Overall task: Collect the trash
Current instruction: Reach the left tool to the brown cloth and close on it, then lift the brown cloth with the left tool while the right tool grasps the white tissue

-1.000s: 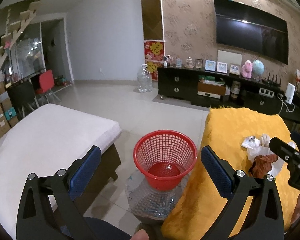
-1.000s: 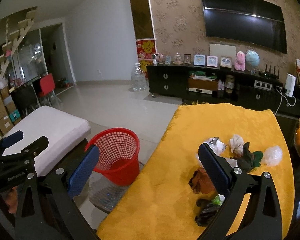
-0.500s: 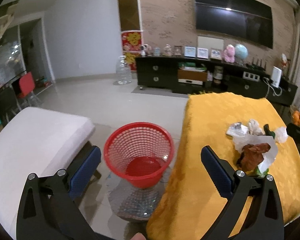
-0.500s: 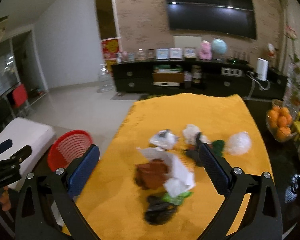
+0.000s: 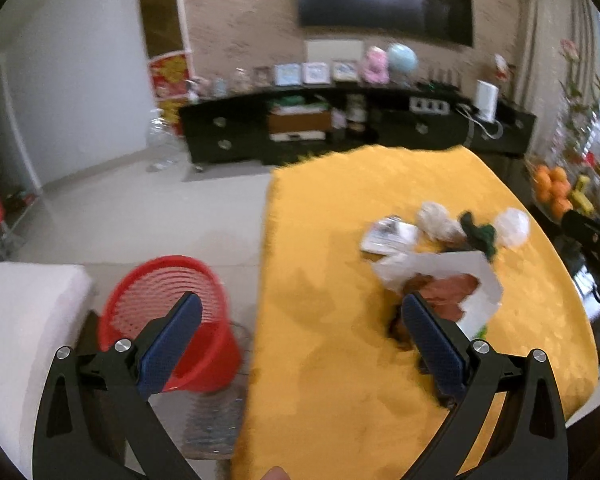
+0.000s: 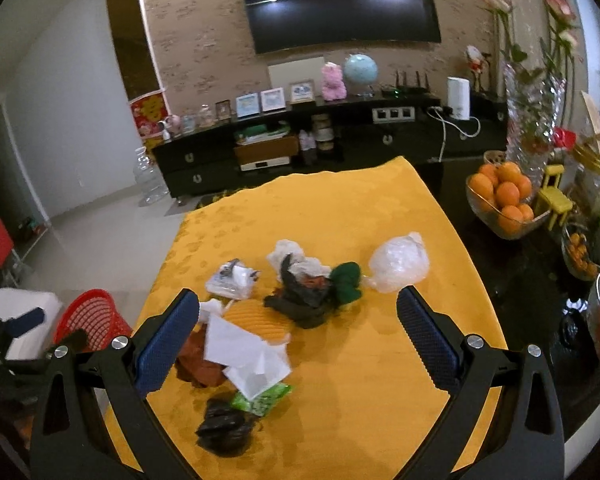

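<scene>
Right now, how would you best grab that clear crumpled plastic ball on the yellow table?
Pinch the clear plastic ball across its puffy middle, coming from above with the open right gripper. It sits apart from the other trash, so both sides look free.

Both wrist views look forward and down over the yellow bench (image 5: 340,240) (image 6: 340,216) toward the TV wall; both share the trash pile (image 5: 440,264) (image 6: 284,304) and red basket (image 5: 168,292) (image 6: 96,316).
</scene>
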Demonstrator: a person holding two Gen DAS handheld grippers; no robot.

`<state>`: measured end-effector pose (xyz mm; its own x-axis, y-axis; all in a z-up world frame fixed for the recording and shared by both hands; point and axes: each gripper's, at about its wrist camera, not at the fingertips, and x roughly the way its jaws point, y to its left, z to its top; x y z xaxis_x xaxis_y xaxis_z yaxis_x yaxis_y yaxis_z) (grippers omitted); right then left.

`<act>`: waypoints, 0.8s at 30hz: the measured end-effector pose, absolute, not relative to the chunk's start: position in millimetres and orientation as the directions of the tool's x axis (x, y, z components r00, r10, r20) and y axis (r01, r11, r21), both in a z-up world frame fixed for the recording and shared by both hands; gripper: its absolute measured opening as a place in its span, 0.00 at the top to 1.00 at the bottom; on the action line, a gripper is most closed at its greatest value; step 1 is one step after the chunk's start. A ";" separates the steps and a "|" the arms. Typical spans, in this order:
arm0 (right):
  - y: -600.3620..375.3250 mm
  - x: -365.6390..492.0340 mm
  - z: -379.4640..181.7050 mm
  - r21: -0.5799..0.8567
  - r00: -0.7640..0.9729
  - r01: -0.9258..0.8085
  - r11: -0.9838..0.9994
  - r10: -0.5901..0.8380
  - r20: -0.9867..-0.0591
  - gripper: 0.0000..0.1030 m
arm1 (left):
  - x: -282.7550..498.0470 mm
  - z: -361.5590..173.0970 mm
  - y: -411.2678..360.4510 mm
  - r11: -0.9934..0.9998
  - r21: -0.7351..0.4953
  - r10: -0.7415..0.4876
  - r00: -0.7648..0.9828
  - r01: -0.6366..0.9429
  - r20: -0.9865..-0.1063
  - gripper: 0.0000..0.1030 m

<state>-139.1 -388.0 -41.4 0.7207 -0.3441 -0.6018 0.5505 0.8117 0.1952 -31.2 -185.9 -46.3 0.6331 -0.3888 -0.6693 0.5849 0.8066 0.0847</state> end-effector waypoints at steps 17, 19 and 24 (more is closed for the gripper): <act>-419.0 -151.7 -60.2 0.251 0.689 0.598 0.761 -0.329 -0.646 0.06 | -20.4 -119.9 -291.4 0.651 -0.022 -0.475 0.384 0.759 -0.792 0.24; -420.6 -152.1 -62.7 0.254 0.685 0.603 0.756 -0.329 -0.650 0.06 | -18.4 -126.7 -293.5 0.646 -0.029 -0.469 0.367 0.763 -0.804 0.36; -418.5 -148.6 -64.8 0.253 0.684 0.598 0.760 -0.320 -0.655 0.06 | -17.3 -127.4 -288.1 0.638 -0.053 -0.492 0.354 0.768 -0.795 0.48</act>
